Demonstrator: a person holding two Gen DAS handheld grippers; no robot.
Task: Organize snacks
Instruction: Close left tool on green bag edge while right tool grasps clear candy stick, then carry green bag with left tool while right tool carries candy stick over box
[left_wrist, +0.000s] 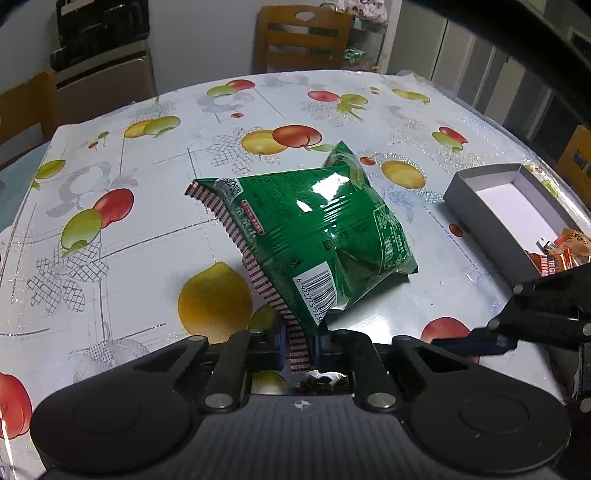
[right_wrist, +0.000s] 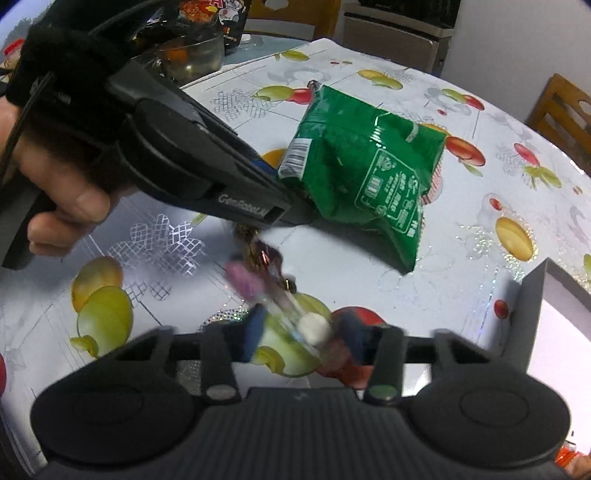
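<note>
pinching the red-and-white striped seam of the green snack bag (left_wrist: 317, 229), the left gripper (left_wrist: 298, 345) has its blue pads pressed tight on that edge, and the bag's far end rests on the table (left_wrist: 147, 236) near its middle. in the left wrist view, left of the bag lies a broad stretch of bare fruit-print cloth, running out to the table's left edge where a wooden chair (left_wrist: 26, 107) stands. beyond the bag the cloth reaches the far edge, with another chair (left_wrist: 301, 38) pushed up behind it. right of the bag a strip of bare cloth separates it from the grey box (left_wrist: 491, 206), which sits close to the right edge; its near end holds orange snack packets (left_wrist: 561, 251), and the far end is bare white floor.

in the right wrist view, a hand (right_wrist: 55, 177) grips the left tool at the left, its fingers meeting the bag's barcode corner. lower down, the right gripper (right_wrist: 303, 336) has a small clear packet (right_wrist: 291, 314) with a white lump and pink bits between its blue pads; the frame is blurred there, so i cannot tell if the pads press on it. the box's grey wall (right_wrist: 532, 314) stands just right of this gripper.
</note>
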